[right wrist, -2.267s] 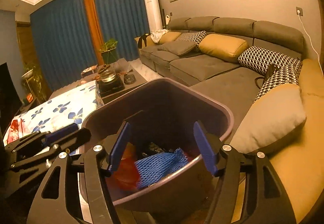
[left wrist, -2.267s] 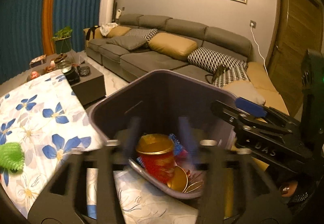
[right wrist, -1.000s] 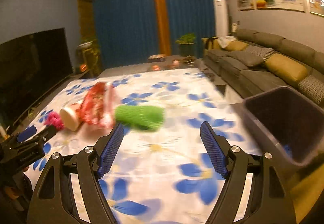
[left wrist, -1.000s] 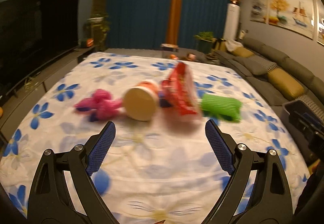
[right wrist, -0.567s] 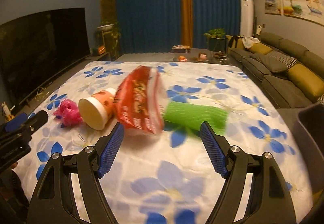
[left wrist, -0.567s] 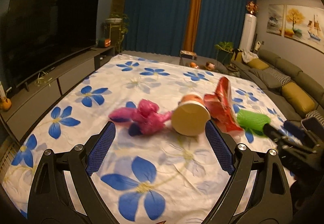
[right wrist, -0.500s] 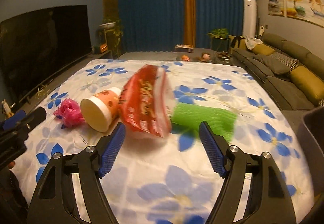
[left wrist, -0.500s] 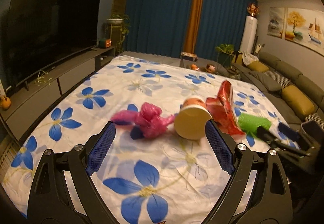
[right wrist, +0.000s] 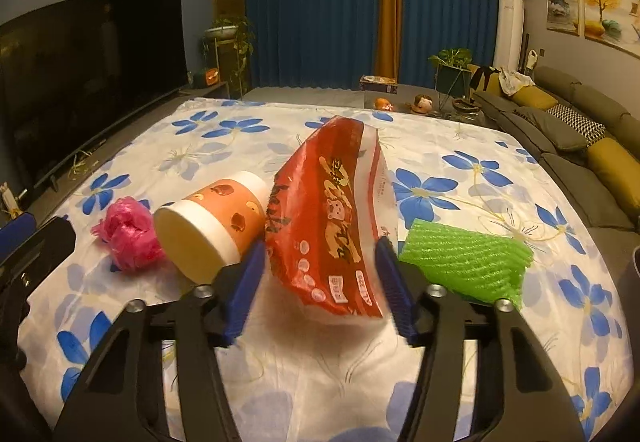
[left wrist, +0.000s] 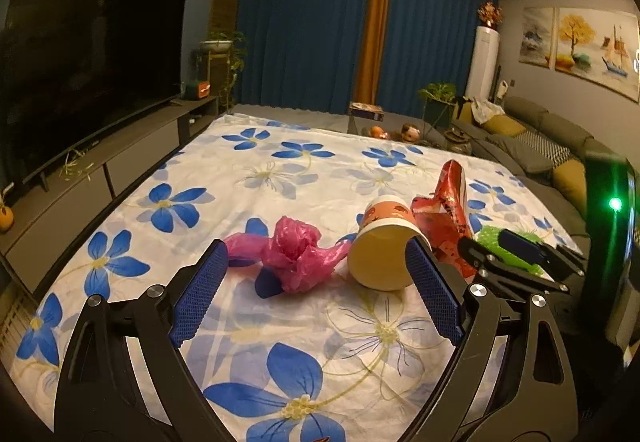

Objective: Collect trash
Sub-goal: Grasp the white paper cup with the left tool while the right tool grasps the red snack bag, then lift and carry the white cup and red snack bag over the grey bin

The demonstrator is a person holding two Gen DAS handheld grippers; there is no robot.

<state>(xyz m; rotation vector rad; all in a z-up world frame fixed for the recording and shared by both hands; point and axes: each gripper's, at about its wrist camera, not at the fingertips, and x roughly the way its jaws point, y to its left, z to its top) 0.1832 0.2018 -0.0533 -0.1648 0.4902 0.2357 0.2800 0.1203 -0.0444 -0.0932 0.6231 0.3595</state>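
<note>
Red wrapper (right wrist: pixel 332 226) hides its contact w/ my right gripper (right wrist: pixel 320 286), jaws just narrowed round it; left gripper (left wrist: pixel 316 296) wide, empty.

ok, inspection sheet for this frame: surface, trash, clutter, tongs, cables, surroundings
surface: floral cloth over table.
trash: pink bag, cup on its side, red packet, green net, in a row.
clutter: nothing seen.
tongs: left tongs open, short of bag and cup; right tongs just been closing around packet, pads not clearly pressing.
cables: nothing seen.
surroundings: TV, curtains, sofa.
</note>
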